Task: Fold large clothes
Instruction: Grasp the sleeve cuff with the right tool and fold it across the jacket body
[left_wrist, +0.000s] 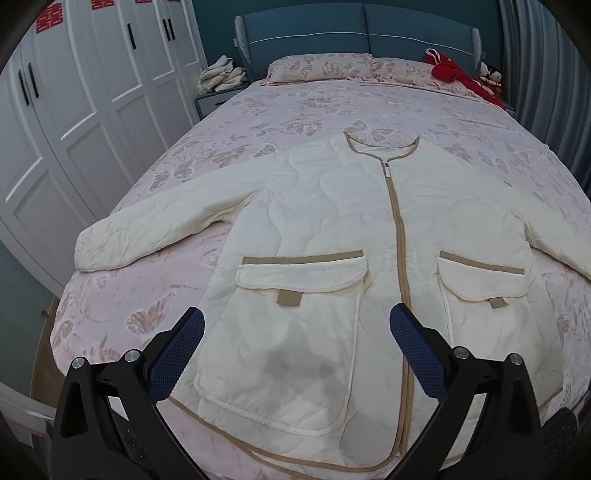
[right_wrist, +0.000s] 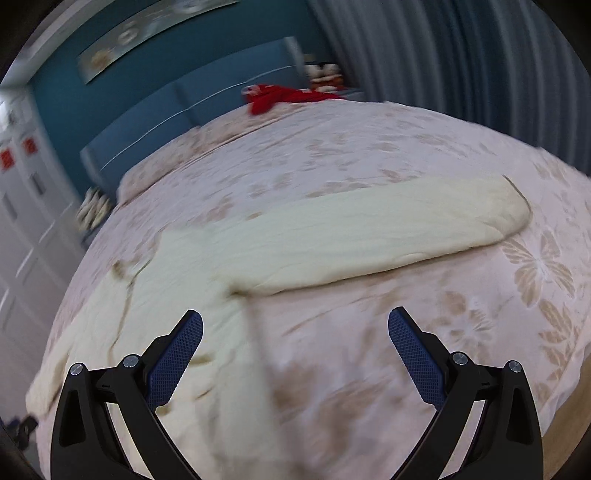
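A: Status on the fold?

B: Not started, as far as I can tell. Jacket (left_wrist: 332, 229) lies flat on the bed (left_wrist: 155, 325), front up, zip closed to the collar, hem at the near edge, collar toward the far headboard (left_wrist: 354, 29). No fold in it yet.

A: Left to right, what's there?

B: Left wrist view: wardrobe (left_wrist: 74, 110) far left. Left sleeve (left_wrist: 147, 229) spread out toward the bed's left edge, clear of the body. Then left pocket (left_wrist: 295, 332), zip (left_wrist: 400, 258), right pocket (left_wrist: 491, 295). Right sleeve runs out of frame on the right. Red cloth (left_wrist: 454, 72) far right by the pillows (left_wrist: 321, 68), well apart from the jacket.

A: Grippers?

B: Left gripper (left_wrist: 297, 328) has fingers wide apart, holding nothing, hovering above the left pocket near the hem. Right gripper (right_wrist: 295, 332) also spread, empty, over bare bedding just near of the right sleeve (right_wrist: 369, 236). That view is motion-blurred, so detail is poor.

A: Right sleeve state?

B: Laid out straight toward the right, cuff at the far right end, flat on the bed. Not folded in.

A: What's left?

B: Everything, I'd judge: both sleeves in across the body, then sides or hem up. The right gripper looks placed for the sleeve first. It's quilted and bulky, so folds may spring back.
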